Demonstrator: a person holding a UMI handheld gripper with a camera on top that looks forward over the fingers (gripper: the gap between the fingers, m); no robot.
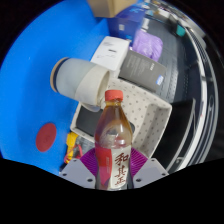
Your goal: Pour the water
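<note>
A clear bottle (113, 135) with a red cap, amber drink and a white label with red characters stands upright between my fingers. My gripper (112, 166) is shut on the bottle, both purple pads (91, 161) pressed to its sides. Beyond the bottle a white cup (83, 79) lies on its side on the blue surface (35, 80), its mouth turned away from the basket. The bottle's base is hidden between the fingers.
A white mesh basket (148, 108) sits just behind the bottle on the right. A white box (108, 50) and a grey container with a purple lid (143, 55) stand further back. A red disc (45, 138) and small yellow and red items (70, 150) lie on the left.
</note>
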